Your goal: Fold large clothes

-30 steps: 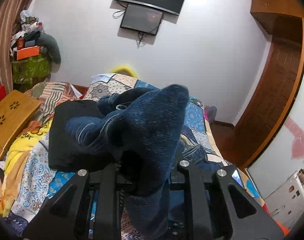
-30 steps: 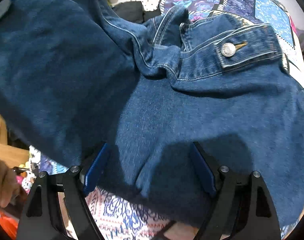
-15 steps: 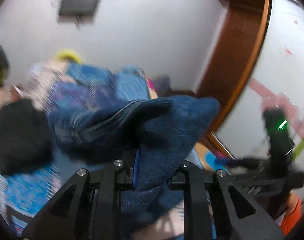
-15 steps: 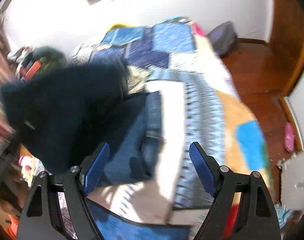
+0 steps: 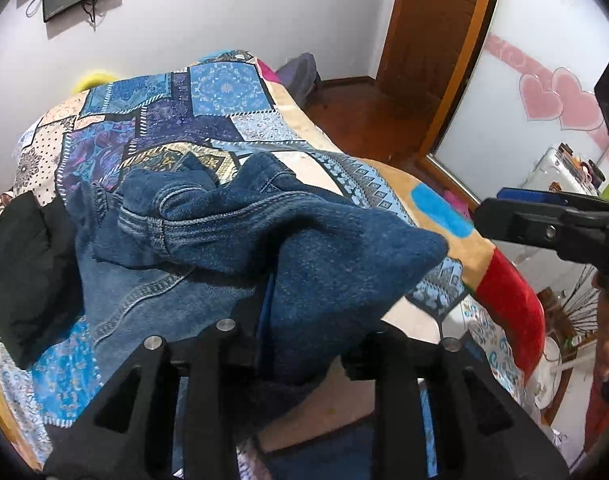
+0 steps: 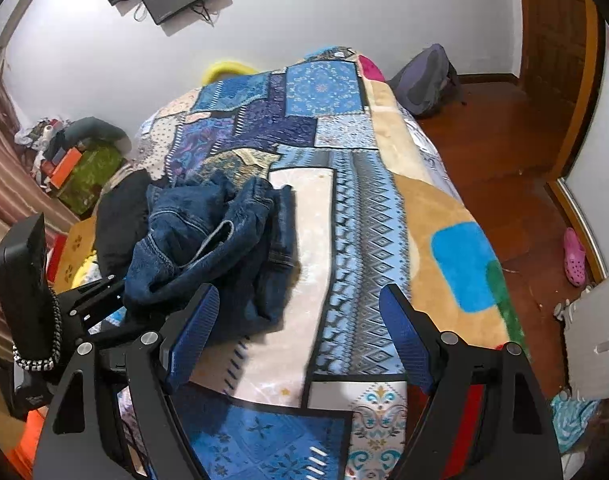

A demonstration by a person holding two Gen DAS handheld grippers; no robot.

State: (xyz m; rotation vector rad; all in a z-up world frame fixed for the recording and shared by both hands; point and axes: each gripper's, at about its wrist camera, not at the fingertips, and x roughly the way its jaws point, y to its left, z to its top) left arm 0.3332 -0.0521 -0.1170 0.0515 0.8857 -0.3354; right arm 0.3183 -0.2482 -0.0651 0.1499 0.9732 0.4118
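Denim jeans [image 5: 232, 240] lowered, rumpled on patchwork quilt [image 6: 344, 128]

Faded blue denim jeans [image 5: 232, 236] on a fuzzy patchwork blanket [image 6: 368, 216], glossy wooden floor [image 6: 504, 168]

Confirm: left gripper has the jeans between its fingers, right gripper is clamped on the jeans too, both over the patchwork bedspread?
Not quite. The right gripper holds nothing: in the right wrist view its blue pads stand wide apart with only the patchwork bedspread between them. The jeans are between the left gripper's fingers, whose jaws have just been opening, as the left wrist view shows.
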